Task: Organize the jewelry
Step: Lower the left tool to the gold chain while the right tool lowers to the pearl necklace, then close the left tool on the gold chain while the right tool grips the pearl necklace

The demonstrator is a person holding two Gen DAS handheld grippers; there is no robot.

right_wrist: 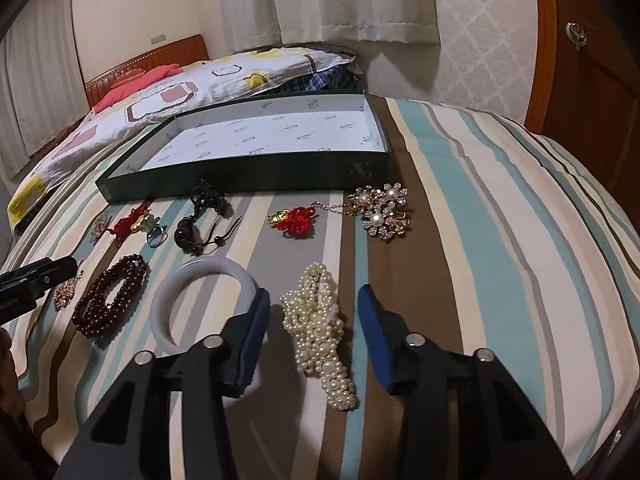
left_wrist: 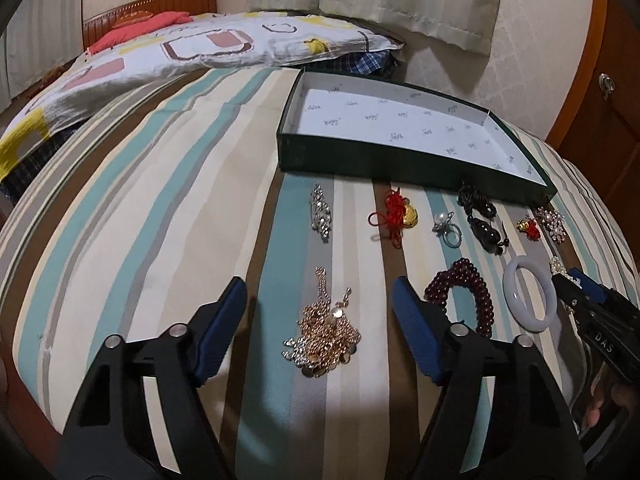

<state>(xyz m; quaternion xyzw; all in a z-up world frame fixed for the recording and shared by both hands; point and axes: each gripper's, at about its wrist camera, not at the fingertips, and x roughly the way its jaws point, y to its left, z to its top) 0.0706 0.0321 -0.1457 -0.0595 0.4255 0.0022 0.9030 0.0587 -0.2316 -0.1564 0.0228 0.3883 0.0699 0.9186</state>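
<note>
Jewelry lies on a striped bedspread in front of an empty dark green box (left_wrist: 360, 156) (right_wrist: 240, 178). My left gripper (left_wrist: 320, 304) is open, its fingers either side of a gold chain heap (left_wrist: 324, 340), just above it. My right gripper (right_wrist: 314, 308) is open around a pearl strand (right_wrist: 318, 332); its left finger overlaps a white jade bangle (right_wrist: 180, 292) (left_wrist: 530, 298). Dark red beads (left_wrist: 464, 292) (right_wrist: 108, 300) lie between the two heaps.
Nearer the box lie a silver crystal piece (left_wrist: 322, 214), a red knot charm (left_wrist: 394, 212), a pearl ring (left_wrist: 446, 226), a black bead pendant (left_wrist: 482, 220), a second red charm (right_wrist: 294, 220) and a pearl flower brooch (right_wrist: 380, 212). A pillow (left_wrist: 200, 48) lies behind.
</note>
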